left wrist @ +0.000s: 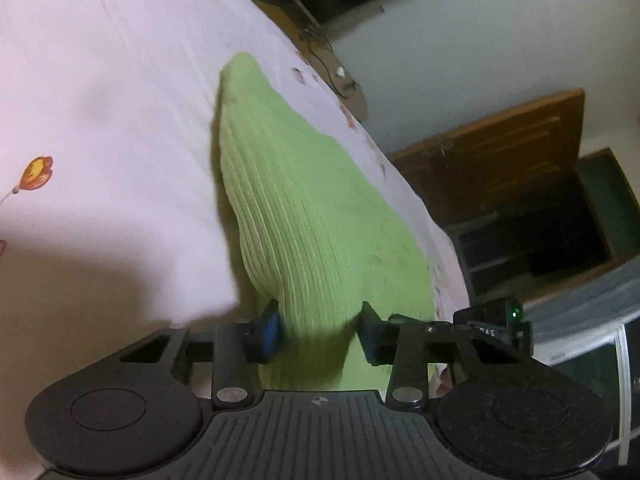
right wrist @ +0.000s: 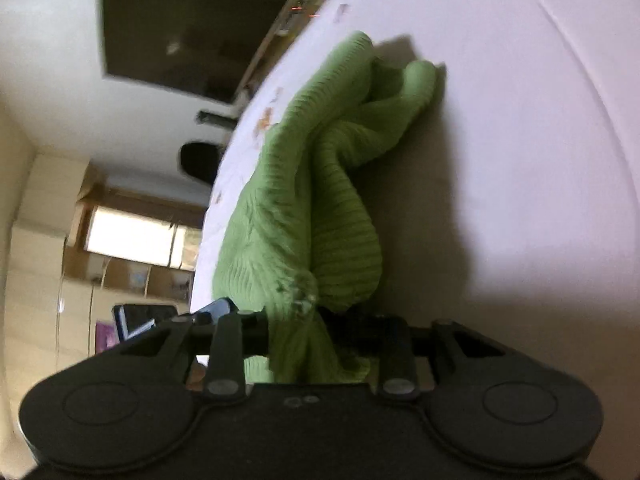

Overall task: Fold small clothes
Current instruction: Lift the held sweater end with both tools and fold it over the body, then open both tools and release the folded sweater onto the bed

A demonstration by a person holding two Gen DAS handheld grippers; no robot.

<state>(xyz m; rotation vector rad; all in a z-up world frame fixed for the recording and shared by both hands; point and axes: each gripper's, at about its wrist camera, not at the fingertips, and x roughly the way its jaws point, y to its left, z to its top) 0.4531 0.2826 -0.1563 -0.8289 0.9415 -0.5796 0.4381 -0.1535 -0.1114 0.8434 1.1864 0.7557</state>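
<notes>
A green ribbed knit garment (left wrist: pixel 312 208) lies on a pale pink flowered bedsheet (left wrist: pixel 112 112). It stretches away from my left gripper (left wrist: pixel 322 330), whose blue pads (left wrist: pixel 270 332) press on its near end from both sides. In the right wrist view the same garment (right wrist: pixel 304 184) is twisted into two rolled lengths on the sheet (right wrist: pixel 500 140). Its near end is bunched and pinched in my right gripper (right wrist: pixel 298 332), and the cloth hides the fingertips there. Both views are tilted, so the bed runs at a slant.
The bed's edge runs beside the garment, with the floor beyond. A brown wooden door (left wrist: pixel 500 160) and a ledge with cables (left wrist: pixel 336 68) lie past it. A dark panel (right wrist: pixel 180 20), pale cupboards (right wrist: pixel 40 260) and a screen (right wrist: pixel 136 316) show on the other side.
</notes>
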